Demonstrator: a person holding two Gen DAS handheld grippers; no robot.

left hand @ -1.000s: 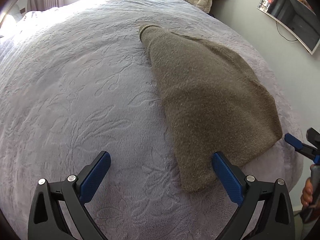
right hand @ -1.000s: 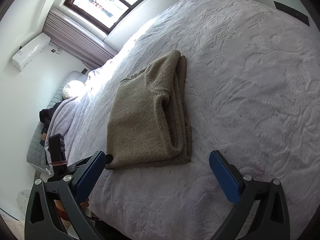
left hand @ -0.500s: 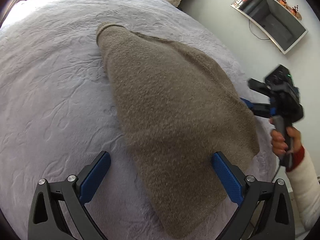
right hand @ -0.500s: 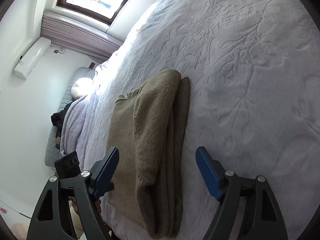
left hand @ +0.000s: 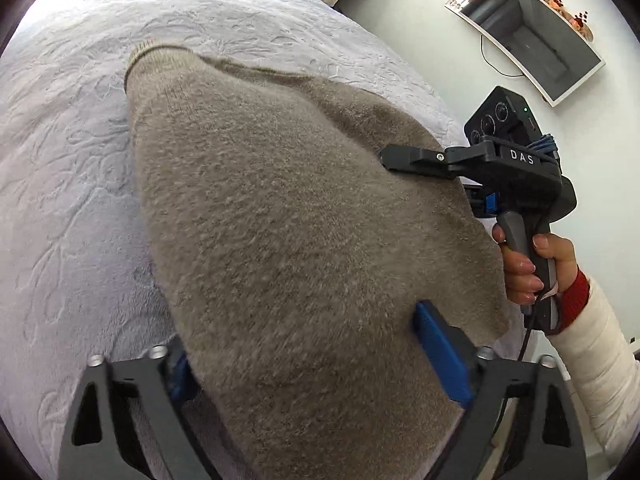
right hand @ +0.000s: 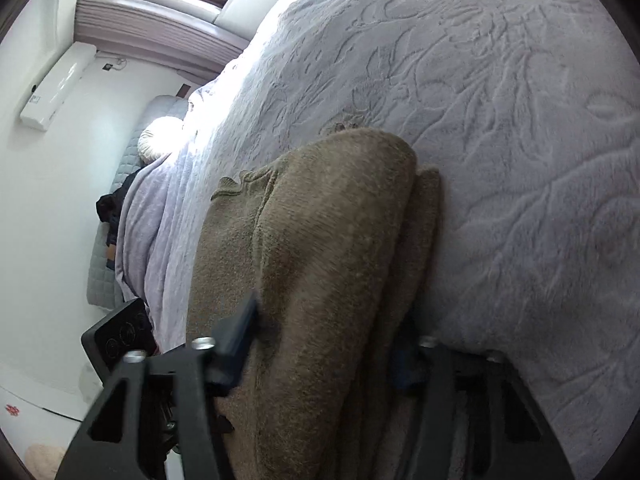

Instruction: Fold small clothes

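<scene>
the folded brown sweater [left hand: 304, 240] is lying on the bed [left hand: 80, 160], close to the edge nearest the person, with its knitted collar end toward the far side of the bed. in the right wrist view several stacked layers are seen along its thick folded side [right hand: 416, 248].

the left gripper [left hand: 316, 364] is set astride the near end of the sweater; its jaws have just been closing, with cloth between them, but the left pad is half hidden under the fabric and a firm pinch cannot be confirmed. the right gripper [right hand: 324, 344] has also just been closing, and its pads are seen pressing into the bundled layers from both sides, so the sweater is taken as gripped there. in the left wrist view its upper finger [left hand: 416, 158] is laid over the sweater's right edge, held by the person's hand [left hand: 528, 264].

the main risk is judged to be an uneven grasp: if only the upper layers are caught, the lower ones could be left behind and the fold pulled open when the cloth is lifted. the bedspread could be pinched along with the sweater. being near the bed's edge, a loosely held end could slip off.
</scene>
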